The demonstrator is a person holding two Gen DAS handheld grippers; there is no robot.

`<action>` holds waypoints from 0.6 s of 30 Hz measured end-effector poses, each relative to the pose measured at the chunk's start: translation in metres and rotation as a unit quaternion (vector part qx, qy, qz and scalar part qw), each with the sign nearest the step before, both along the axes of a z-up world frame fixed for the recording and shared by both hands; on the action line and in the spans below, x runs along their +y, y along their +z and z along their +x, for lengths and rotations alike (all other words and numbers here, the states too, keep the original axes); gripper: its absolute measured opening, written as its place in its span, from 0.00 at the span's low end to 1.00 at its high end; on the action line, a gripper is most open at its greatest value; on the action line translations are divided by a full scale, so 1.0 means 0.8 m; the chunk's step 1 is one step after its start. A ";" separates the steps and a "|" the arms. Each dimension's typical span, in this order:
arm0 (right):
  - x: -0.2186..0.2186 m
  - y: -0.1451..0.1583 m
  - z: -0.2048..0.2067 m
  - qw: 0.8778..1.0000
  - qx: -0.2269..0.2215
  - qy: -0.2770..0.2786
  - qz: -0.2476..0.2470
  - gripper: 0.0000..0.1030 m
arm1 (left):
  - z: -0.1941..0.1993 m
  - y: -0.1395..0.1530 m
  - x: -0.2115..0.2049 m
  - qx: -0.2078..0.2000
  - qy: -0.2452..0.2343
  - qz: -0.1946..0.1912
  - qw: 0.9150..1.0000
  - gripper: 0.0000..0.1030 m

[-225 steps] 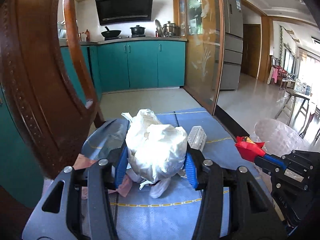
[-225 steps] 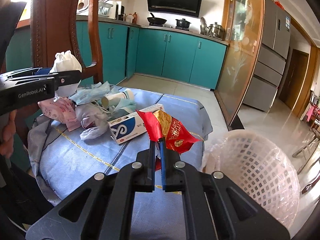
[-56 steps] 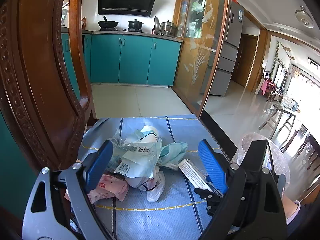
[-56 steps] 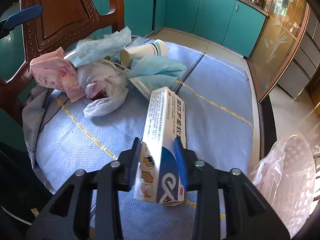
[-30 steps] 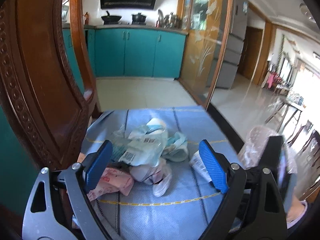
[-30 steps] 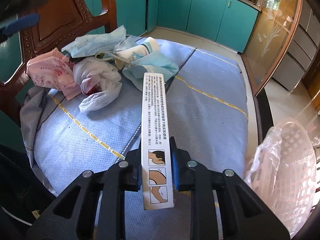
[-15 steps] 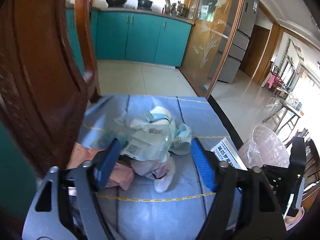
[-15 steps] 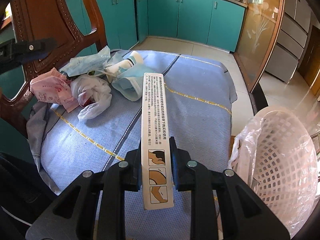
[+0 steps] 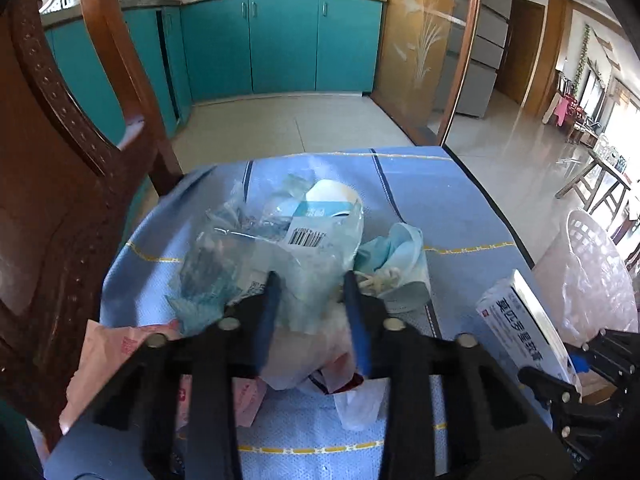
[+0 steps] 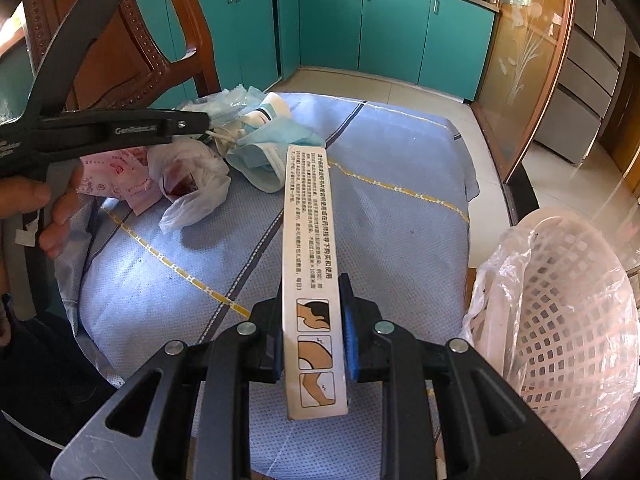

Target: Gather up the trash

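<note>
A crumpled clear plastic wrapper (image 9: 280, 240) with a barcode lies on top of the trash heap on the blue-clothed table (image 10: 380, 220). My left gripper (image 9: 310, 280) has its jaws closing on the wrapper, and the blue pads press into its sides. From the right wrist view the left gripper (image 10: 200, 124) reaches over the heap, held by a hand. My right gripper (image 10: 310, 292) is shut on a long white medicine box (image 10: 310, 240), held above the table. A white lattice basket (image 10: 568, 300) lined with a plastic bag stands off the table's right edge.
Under and beside the wrapper lie a paper cup (image 9: 328, 200), a blue face mask (image 9: 396, 252), a white plastic bag (image 10: 192, 176) and a pink packet (image 10: 120, 180). A carved wooden chair back (image 9: 60, 160) rises close on the left. Teal cabinets stand behind.
My left gripper dropped forward onto the heap and its jaws went from wide apart to narrow around the clear wrapper. The right gripper kept the box almost still.
</note>
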State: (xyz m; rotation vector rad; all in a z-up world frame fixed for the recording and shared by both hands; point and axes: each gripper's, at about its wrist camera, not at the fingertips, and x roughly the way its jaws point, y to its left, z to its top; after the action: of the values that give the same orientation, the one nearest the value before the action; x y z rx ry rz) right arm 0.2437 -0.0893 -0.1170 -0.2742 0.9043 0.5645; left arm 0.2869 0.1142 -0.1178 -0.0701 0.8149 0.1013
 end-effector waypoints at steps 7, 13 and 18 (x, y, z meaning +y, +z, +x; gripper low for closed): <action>0.001 0.003 -0.001 1.000 -0.003 -0.001 0.005 0.23 | -0.048 0.025 -0.001 -0.049 -0.013 -0.001 0.999 0.11; 0.000 0.009 -0.005 1.000 -0.016 -0.005 0.012 0.23 | -0.093 0.077 -0.004 -0.147 -0.038 -0.017 0.988 0.10; -0.003 0.021 -0.012 0.999 -0.040 -0.008 0.024 0.23 | -0.110 0.094 -0.005 -0.179 -0.041 -0.026 0.983 0.10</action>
State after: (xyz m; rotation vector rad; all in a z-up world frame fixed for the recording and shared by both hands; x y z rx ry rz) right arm 0.2341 -0.0917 -0.1006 -0.2438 0.8128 0.5561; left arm 0.1991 0.1102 -0.0427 -0.1001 0.4589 -0.0104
